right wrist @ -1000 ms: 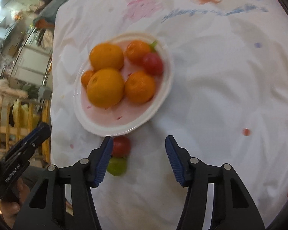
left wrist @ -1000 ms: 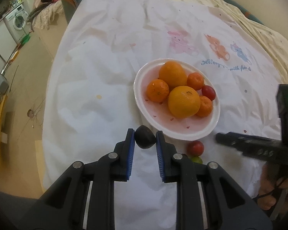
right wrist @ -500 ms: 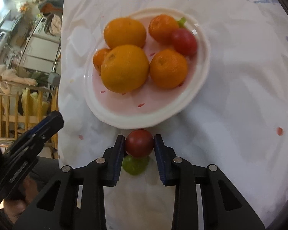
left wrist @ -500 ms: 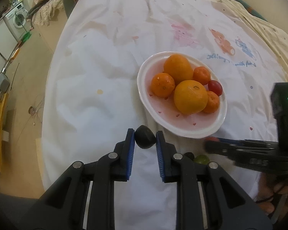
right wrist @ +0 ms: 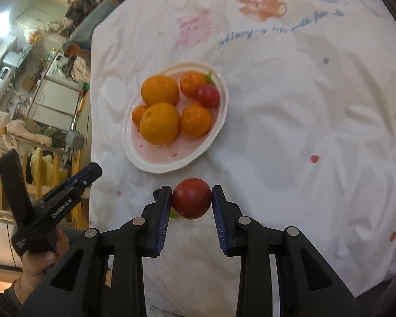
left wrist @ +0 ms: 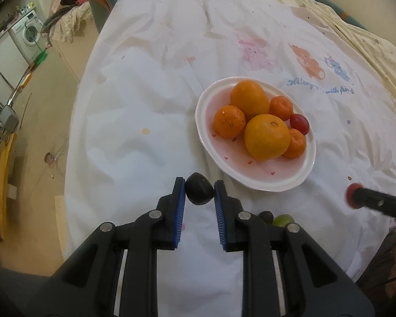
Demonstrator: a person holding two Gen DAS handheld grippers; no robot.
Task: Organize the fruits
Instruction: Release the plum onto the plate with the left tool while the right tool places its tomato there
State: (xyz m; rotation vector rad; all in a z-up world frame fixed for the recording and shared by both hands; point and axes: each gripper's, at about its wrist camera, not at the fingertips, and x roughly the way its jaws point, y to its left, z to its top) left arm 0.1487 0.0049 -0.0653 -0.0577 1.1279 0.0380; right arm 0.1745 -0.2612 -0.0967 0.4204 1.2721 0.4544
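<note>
My left gripper (left wrist: 199,195) pinches one dark fruit (left wrist: 199,192), pointed end up, off the plate's (left wrist: 253,183) near-left rim. On the plate: five orange fruits, one red. My right gripper (right wrist: 191,202) clamps one round red fruit (right wrist: 191,198) above the cloth (right wrist: 303,105).

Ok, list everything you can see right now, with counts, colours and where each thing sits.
Oval plate: one, white, mid-table.
Large round oranges: two, orange, on plate.
Small mandarins: three, orange, on plate.
Small round red fruit: one, on plate's far side.
Round green fruit: one, on the cloth before the plate.
Dark egg-shaped fruit: one, clamped in left tongs.
Red round fruit: one, clamped in right tongs.
Printed tablecloth: one, white, covering the table.
</note>
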